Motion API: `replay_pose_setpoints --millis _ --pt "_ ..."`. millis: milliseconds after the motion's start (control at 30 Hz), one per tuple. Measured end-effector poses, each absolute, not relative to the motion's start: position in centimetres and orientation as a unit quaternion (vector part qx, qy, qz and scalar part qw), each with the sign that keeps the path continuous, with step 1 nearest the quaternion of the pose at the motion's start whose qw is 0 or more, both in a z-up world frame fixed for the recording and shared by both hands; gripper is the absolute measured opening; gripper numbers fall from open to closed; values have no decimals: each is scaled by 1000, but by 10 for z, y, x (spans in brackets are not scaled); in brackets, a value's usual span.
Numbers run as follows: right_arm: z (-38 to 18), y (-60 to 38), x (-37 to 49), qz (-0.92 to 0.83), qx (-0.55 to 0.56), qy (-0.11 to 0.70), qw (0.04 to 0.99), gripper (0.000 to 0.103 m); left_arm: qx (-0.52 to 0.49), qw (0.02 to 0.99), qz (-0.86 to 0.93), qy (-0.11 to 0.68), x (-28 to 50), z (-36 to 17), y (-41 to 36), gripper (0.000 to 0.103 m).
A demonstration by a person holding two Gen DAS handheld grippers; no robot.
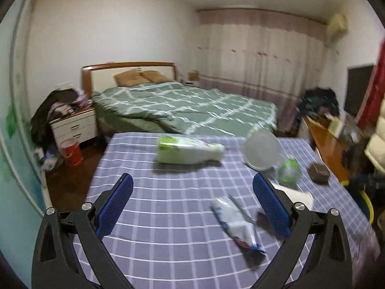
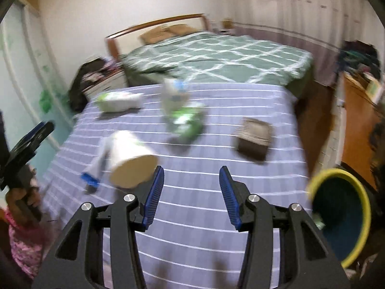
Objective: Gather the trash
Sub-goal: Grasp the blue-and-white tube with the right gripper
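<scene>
Behind the table, with its purple checked cloth, stands a bed under a green quilt crossed by white lines, two tan pillows against its wooden headboard. A white nightstand piled with clothes sits beside the bed, a red bucket on the floor before it. Pale curtains cover the far wall. A wooden desk stands cluttered at the right.
</scene>
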State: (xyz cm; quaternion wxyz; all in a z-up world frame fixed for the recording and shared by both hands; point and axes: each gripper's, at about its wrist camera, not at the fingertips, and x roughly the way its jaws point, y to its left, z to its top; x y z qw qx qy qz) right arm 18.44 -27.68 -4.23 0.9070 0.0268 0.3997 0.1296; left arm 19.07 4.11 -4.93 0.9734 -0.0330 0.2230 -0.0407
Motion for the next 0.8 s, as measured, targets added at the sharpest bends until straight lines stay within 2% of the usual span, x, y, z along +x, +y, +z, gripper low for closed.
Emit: replay_pose_setpoints --millis 233,400,800 --pt "-40 -188 176 242 8 401 884 46 -75 975 33 206 184 -45 86 98" --pt "-55 -128 188 282 -29 438 853 46 -94 972 45 210 178 -46 94 98" --pt "-109 -70 241 228 -93 500 830 46 -106 967 33 229 183 -53 91 98"
